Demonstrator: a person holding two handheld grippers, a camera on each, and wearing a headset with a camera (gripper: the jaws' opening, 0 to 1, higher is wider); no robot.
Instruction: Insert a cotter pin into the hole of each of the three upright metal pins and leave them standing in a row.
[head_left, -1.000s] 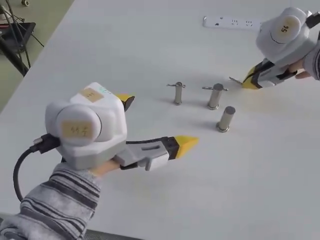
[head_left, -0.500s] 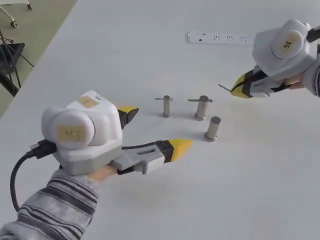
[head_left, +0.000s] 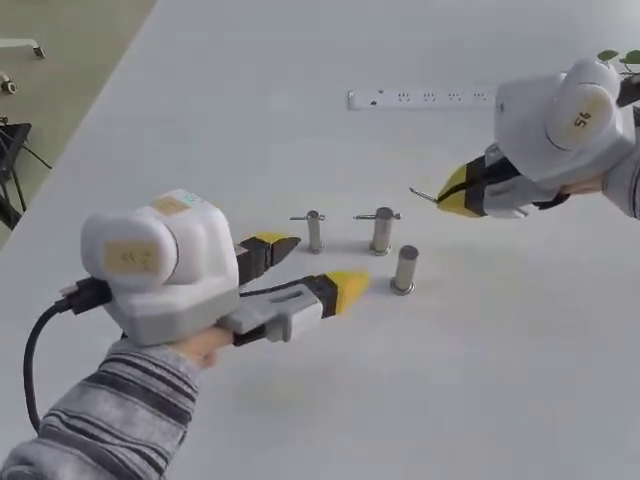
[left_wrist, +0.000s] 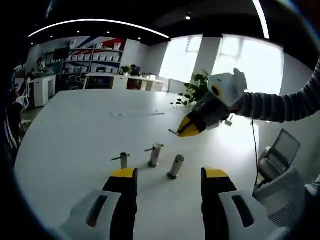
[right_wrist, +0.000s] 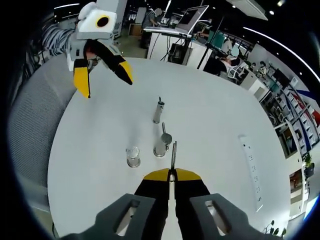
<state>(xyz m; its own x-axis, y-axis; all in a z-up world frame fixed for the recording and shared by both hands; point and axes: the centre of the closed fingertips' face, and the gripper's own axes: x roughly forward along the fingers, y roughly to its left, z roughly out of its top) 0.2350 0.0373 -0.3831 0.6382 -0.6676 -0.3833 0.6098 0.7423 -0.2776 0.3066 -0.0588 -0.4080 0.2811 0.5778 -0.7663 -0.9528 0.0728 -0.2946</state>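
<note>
- Three metal pins stand upright on the white table (head_left: 250, 120). The left pin (head_left: 315, 231) and the middle pin (head_left: 382, 231) stand side by side, and each has a cotter pin through its top.
- Third pin (head_left: 404, 270) stands just in front of the middle one, out of line with the pair, and its top is bare.
- Right gripper (head_left: 446, 196) hovers above the table beyond the pins. Its jaws are pinched together on a loose cotter pin (head_left: 423, 193), which pokes out past the yellow tips; in the right gripper view it (right_wrist: 173, 151) points toward the pins.
- Left gripper (head_left: 320, 264) hovers near the left pin, jaws apart and holding nothing.
- One power strip (head_left: 420, 98) lies well beyond the pins.
</note>
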